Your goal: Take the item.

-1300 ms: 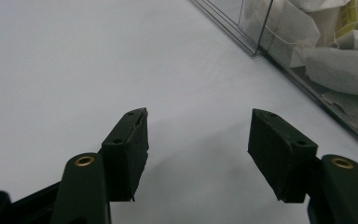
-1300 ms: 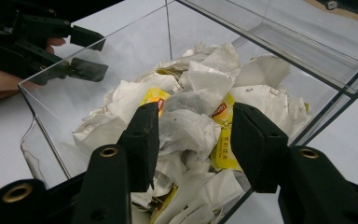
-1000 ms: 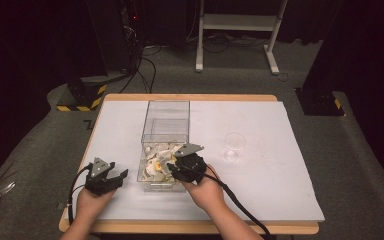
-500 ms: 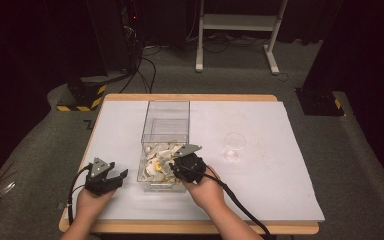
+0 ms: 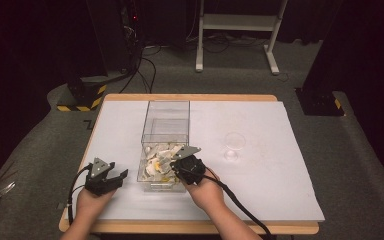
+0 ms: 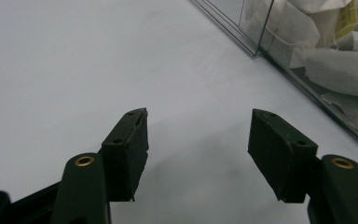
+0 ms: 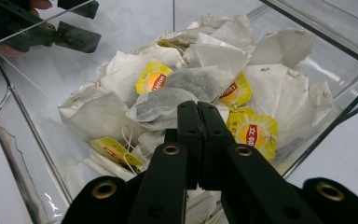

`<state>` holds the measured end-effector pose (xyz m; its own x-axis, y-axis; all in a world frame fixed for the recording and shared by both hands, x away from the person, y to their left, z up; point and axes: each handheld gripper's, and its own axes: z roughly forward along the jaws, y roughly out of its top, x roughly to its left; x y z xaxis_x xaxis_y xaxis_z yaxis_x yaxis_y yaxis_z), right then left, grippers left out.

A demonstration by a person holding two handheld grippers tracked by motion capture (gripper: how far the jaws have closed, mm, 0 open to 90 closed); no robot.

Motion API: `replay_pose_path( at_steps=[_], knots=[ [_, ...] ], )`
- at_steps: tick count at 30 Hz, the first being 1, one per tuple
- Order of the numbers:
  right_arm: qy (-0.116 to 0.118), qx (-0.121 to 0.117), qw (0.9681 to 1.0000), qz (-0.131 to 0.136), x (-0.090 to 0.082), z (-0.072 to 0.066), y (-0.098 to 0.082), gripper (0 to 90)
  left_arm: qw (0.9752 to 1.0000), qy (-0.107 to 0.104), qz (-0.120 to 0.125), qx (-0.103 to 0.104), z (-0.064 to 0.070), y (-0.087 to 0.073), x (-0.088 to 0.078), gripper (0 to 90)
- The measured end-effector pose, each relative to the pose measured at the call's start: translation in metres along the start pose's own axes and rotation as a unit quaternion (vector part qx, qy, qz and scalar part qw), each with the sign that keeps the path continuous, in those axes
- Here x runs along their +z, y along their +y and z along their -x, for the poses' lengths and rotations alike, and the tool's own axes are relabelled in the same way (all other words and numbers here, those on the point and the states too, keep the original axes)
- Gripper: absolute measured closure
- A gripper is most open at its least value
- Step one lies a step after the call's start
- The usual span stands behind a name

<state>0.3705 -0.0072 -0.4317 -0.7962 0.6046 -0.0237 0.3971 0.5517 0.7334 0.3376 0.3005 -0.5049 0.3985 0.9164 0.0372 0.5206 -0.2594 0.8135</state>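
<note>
A clear plastic bin (image 5: 165,104) stands on the white table, its near half heaped with tea bags (image 5: 161,154), some with yellow tags. My right gripper (image 5: 174,169) reaches into the bin's near end. Its jaws have just been closing and now meet, and my right gripper (image 7: 198,109) pinches the edge of a grey tea bag (image 7: 163,106) on top of the heap (image 7: 261,88). My left gripper (image 5: 118,171) rests left of the bin. In its own view my left gripper (image 6: 198,140) is open over bare table, with the bin wall (image 6: 261,28) to its upper right.
The white table cover (image 5: 270,175) has free room on the right and left of the bin. A clear round dish (image 5: 235,140) and a smaller clear piece (image 5: 230,155) lie right of the bin. Black stands and cables are on the floor behind.
The right gripper's jaws have closed inside the bin. Both hands have stayed where they were.
</note>
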Motion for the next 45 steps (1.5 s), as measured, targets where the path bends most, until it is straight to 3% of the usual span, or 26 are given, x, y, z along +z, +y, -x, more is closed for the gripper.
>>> replay_pose_path(
  at_steps=[23, 45],
  knots=[
    [-0.006, 0.008, 0.9992, 0.038, -0.013, 0.001, 0.0, 89.6, 1.0, 0.001, 0.002, 0.0, 0.001, 0.0, 0.0, 38.2],
    [-0.009, 0.022, 0.9961, 0.085, -0.031, 0.006, 0.002, 89.8, 1.0, 0.001, 0.001, 0.003, 0.001, 0.0, 0.0, 38.2]
  ],
)
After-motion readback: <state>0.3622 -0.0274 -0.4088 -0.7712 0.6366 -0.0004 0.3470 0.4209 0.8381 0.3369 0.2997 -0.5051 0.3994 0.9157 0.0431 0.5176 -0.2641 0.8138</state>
